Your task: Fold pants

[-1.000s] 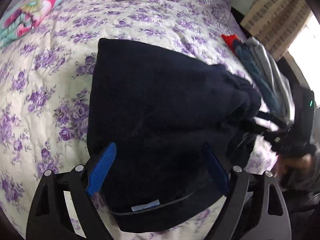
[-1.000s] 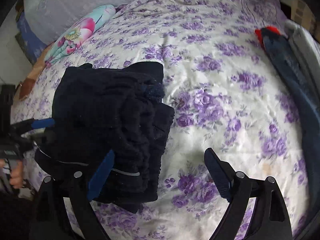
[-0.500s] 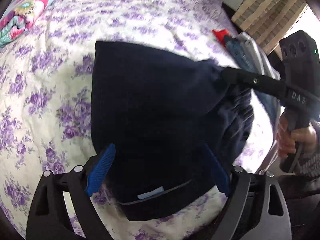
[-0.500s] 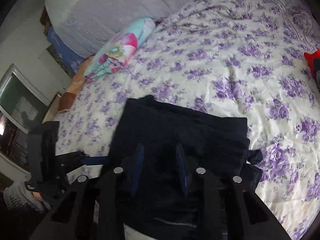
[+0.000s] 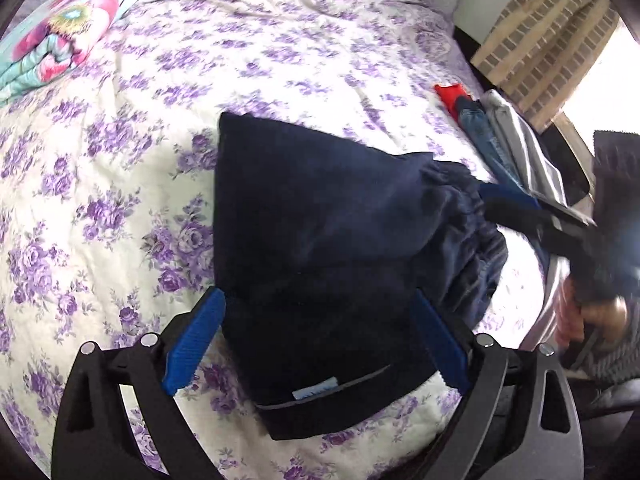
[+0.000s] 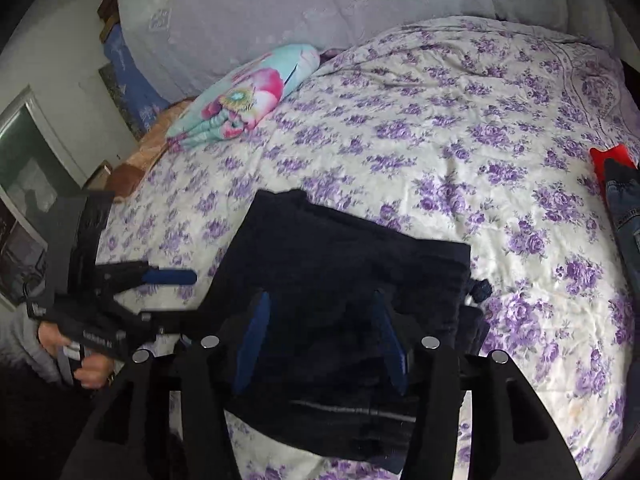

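The dark navy pants (image 5: 320, 248) lie folded in a compact bundle on the purple floral bedspread (image 5: 120, 160). My left gripper (image 5: 316, 340) is open, its blue fingers straddling the near end of the bundle. My right gripper (image 6: 320, 340) hovers over the pants (image 6: 344, 280) with its jaws partly open and nothing clamped. In the left wrist view the right gripper (image 5: 516, 204) touches the bundle's gathered waistband at the right. In the right wrist view the left gripper (image 6: 168, 280) is at the left edge of the pants.
A floral pillow (image 6: 248, 96) lies at the far left of the bed. Folded clothes, red (image 5: 450, 92), blue denim (image 5: 480, 132) and grey (image 5: 520, 140), are stacked along the bed's right edge. A grey headboard (image 6: 320, 12) stands behind.
My right gripper swung from beside the pants to over the bundle, narrowed its jaws, then widened them a little. The left gripper stayed open around the near end.
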The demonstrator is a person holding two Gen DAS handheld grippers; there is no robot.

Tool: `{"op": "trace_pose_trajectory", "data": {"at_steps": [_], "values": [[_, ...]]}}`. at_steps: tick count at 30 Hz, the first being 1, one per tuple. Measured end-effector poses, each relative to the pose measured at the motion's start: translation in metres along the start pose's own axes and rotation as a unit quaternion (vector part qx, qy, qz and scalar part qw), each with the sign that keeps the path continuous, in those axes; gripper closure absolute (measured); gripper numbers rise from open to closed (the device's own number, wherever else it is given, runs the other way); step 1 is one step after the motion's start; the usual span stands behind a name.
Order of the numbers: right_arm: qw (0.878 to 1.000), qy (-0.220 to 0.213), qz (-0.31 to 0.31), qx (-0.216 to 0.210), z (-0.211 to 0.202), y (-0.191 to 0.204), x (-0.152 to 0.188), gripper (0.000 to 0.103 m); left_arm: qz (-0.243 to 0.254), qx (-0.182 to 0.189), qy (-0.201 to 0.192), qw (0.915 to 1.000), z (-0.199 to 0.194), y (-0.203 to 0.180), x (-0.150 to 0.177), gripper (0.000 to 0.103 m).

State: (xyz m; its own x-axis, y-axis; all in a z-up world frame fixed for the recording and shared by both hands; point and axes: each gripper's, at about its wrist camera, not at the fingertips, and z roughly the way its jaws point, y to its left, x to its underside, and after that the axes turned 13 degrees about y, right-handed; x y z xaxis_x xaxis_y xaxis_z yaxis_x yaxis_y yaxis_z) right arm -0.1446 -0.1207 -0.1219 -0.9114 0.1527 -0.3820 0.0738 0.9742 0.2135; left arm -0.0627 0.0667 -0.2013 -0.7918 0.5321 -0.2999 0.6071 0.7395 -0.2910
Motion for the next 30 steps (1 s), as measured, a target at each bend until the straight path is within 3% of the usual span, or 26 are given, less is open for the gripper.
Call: {"op": "trace_pose_trajectory", "data": {"at_steps": [3, 4, 5, 6, 8, 11, 14, 16, 21, 27, 30], "values": [[0.998, 0.05, -0.003, 0.024, 0.036, -0.006, 0.01, 0.045, -0.04, -0.017, 0.033, 0.9985, 0.027, 0.016, -0.005, 0.012], [0.999, 0.041, -0.008, 0.028, 0.041, -0.007, 0.013, 0.045, -0.055, -0.021, 0.051, 0.9969, 0.039, 0.023, -0.005, 0.004], [0.999, 0.035, -0.013, 0.03, 0.042, -0.006, 0.014, 0.043, -0.072, -0.004, 0.057, 0.9957, 0.048, 0.033, -0.004, 0.004], [0.999, 0.039, -0.018, 0.03, 0.042, -0.002, 0.013, 0.038, -0.082, 0.008, 0.037, 0.9959, 0.047, 0.038, -0.004, 0.004], [0.998, 0.042, -0.038, 0.034, 0.036, 0.008, 0.012, 0.029, -0.078, -0.003, 0.042, 0.996, 0.046, 0.034, -0.006, 0.004], [0.998, 0.011, -0.046, 0.042, 0.01, 0.013, 0.017, 0.027, -0.082, -0.006, 0.04, 0.9958, 0.042, 0.032, -0.005, 0.004], [0.999, -0.034, -0.001, 0.042, -0.019, -0.008, 0.027, 0.011, -0.1, 0.007, 0.033, 0.9944, 0.033, 0.033, 0.0, 0.005], [0.997, -0.046, 0.053, 0.019, -0.027, -0.037, 0.035, 0.005, -0.102, 0.019, 0.026, 0.9943, 0.025, 0.036, 0.007, 0.005], [0.983, 0.026, 0.183, 0.002, 0.001, -0.103, 0.053, 0.005, -0.132, 0.016, 0.039, 0.9903, 0.031, 0.04, 0.014, 0.005], [0.975, 0.063, 0.188, -0.096, 0.022, -0.136, 0.058, 0.003, -0.18, -0.004, 0.031, 0.9831, 0.04, 0.034, 0.015, 0.004], [0.969, 0.059, 0.184, -0.151, 0.023, -0.15, 0.061, 0.003, -0.204, -0.013, 0.011, 0.9787, 0.041, 0.033, 0.018, 0.004]]}}
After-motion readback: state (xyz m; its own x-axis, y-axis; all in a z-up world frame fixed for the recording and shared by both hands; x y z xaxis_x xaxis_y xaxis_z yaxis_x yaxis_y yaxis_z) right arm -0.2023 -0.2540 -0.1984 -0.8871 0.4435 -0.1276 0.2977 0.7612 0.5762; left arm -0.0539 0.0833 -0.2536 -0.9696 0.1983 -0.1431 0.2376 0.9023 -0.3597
